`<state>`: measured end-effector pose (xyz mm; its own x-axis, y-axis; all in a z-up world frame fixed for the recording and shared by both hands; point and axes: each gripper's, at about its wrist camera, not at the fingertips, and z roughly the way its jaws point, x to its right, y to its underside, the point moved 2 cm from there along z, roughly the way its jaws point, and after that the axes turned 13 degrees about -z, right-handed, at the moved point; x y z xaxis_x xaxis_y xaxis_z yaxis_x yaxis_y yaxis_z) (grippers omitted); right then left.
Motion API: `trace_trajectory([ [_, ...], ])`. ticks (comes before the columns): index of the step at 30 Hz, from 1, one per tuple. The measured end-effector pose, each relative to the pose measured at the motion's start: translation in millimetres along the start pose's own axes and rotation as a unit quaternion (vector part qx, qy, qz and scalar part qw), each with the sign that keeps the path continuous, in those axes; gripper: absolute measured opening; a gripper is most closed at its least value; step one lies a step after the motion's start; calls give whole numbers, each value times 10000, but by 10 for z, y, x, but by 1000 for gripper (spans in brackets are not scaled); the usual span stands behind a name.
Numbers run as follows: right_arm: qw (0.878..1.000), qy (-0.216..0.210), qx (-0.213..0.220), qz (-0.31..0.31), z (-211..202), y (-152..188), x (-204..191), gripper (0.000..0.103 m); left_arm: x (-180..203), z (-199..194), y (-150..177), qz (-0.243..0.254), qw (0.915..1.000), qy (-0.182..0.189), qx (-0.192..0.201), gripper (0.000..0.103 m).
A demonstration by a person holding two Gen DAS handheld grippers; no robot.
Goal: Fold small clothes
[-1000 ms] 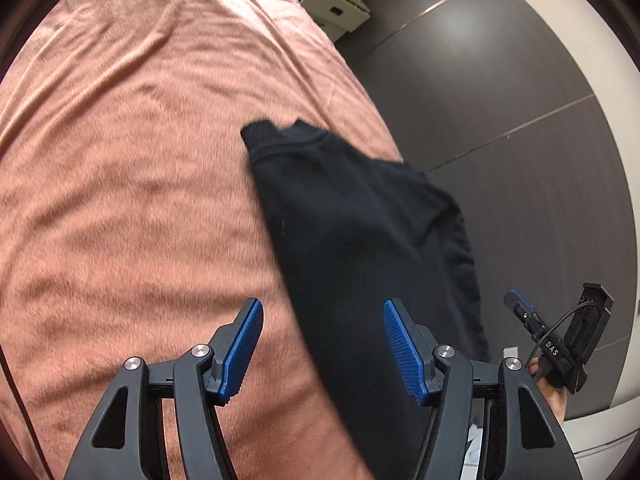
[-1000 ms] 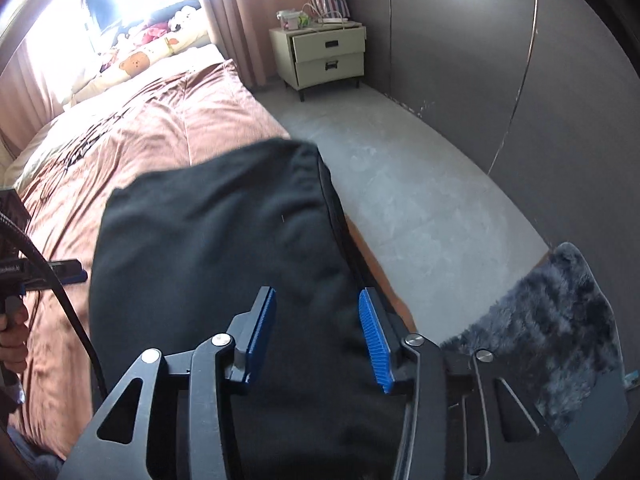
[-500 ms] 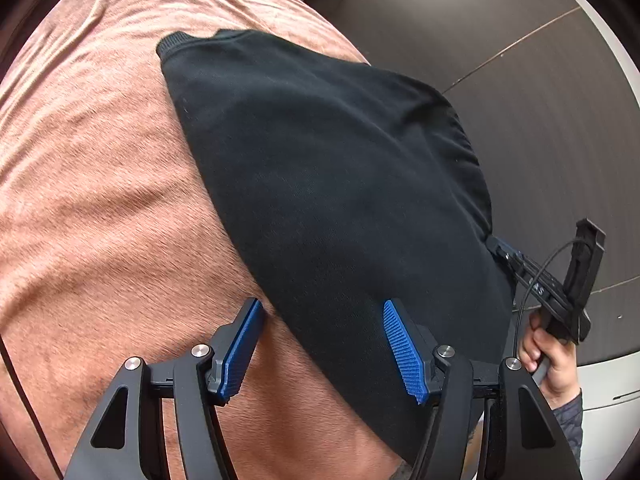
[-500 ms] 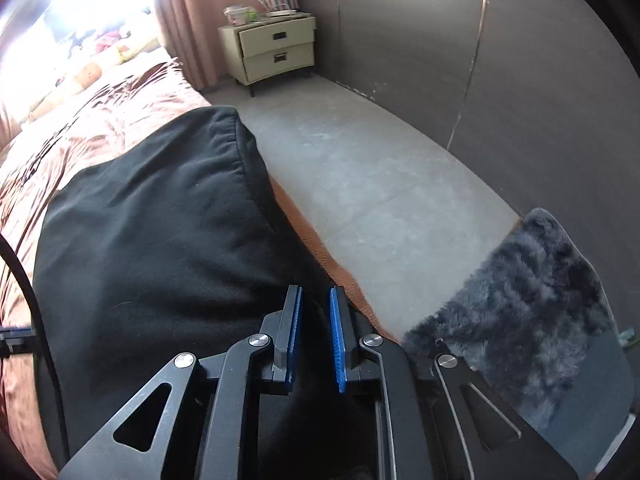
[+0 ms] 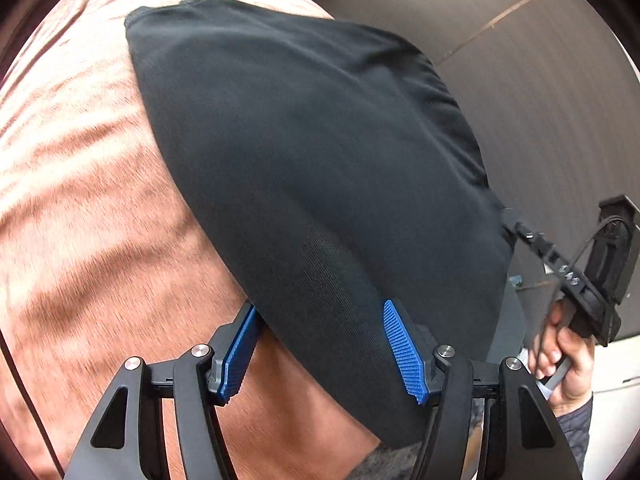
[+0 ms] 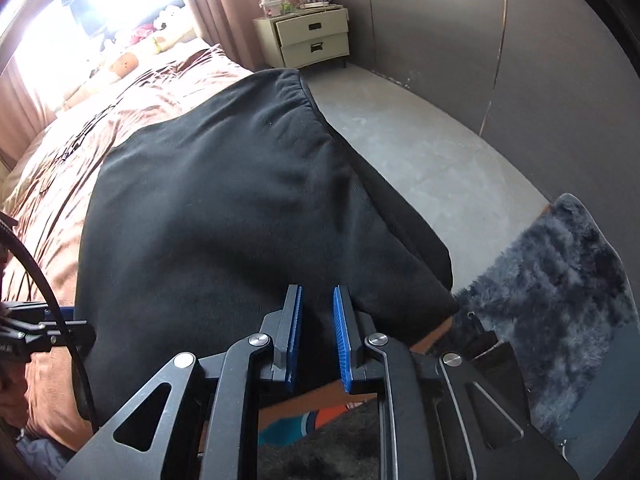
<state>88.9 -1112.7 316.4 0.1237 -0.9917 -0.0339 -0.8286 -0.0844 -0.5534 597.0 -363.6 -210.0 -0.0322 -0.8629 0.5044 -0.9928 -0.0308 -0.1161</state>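
Shorts (image 6: 224, 216), black and soft, lie spread on the brown bed cover (image 5: 88, 208), close to the bed's side edge, where the mattress drops off toward the grey floor (image 6: 408, 136). In the right wrist view the gathered waistband sits up at twelve o'clock and the cloth runs down toward us at six. We judge that they lie flat like this so each half can be laid over the other.

Our right tongs (image 6: 316, 340) stand nearly shut at the near edge of the shorts, at about six o'clock in their own view. Their jaws have just been closing, with a slight reopening in the last instant, and black cloth sits in the narrow gap. Whether the pads truly pinch it we cannot tell. From the left wrist view they meet the cloth's edge at three o'clock (image 5: 520, 236), with a hand (image 5: 564, 356) gripping the handle.

Our left tongs (image 5: 326, 350) stay open to about mid width. They straddle the near edge of the shorts, touching no cloth that we can see. We judge both sit on one edge so it can be lifted evenly.

A dark fluffy rug (image 6: 560, 280) lies on the floor at four o'clock, and a cream nightstand (image 6: 308, 42) stands at twelve.
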Motion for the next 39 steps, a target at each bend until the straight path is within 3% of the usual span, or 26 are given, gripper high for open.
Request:
trace_trajectory([
  [9, 9997, 90, -212, 58, -418, 187, 54, 14, 174, 1, 445, 416, 9987, -209, -217, 64],
  [15, 9999, 31, -90, 65, -692, 358, -270, 15, 326, -44, 672, 693, 9962, -343, -395, 64],
  [17, 9999, 40, -104, 65, -805, 454, -370, 22, 400, -83, 744, 831, 9950, -414, -366, 64],
  [19, 9999, 64, -52, 66, -873, 461, -502, 63, 451, -189, 800, 923, 9945, -456, -215, 64],
  [21, 9999, 108, 107, 37, -1084, 519, -642, 76, 470, -332, 843, 930, 9946, -461, -77, 64],
  [27, 9993, 294, 216, -37, -1572, 688, -992, 88, 525, -794, 992, 1063, 9927, -476, 317, 68],
  [30, 9981, 597, 92, -134, -1725, 749, -1138, 89, 541, -965, 1017, 1031, 9926, -426, 480, 79],
  [33, 9978, 641, 96, -134, -1898, 802, -1295, 89, 525, -1154, 1068, 1012, 9912, -450, 724, 90],
  [39, 9972, 719, 162, -130, -2196, 878, -1589, 89, 416, -1549, 1284, 1143, 9875, -432, 992, 92],
])
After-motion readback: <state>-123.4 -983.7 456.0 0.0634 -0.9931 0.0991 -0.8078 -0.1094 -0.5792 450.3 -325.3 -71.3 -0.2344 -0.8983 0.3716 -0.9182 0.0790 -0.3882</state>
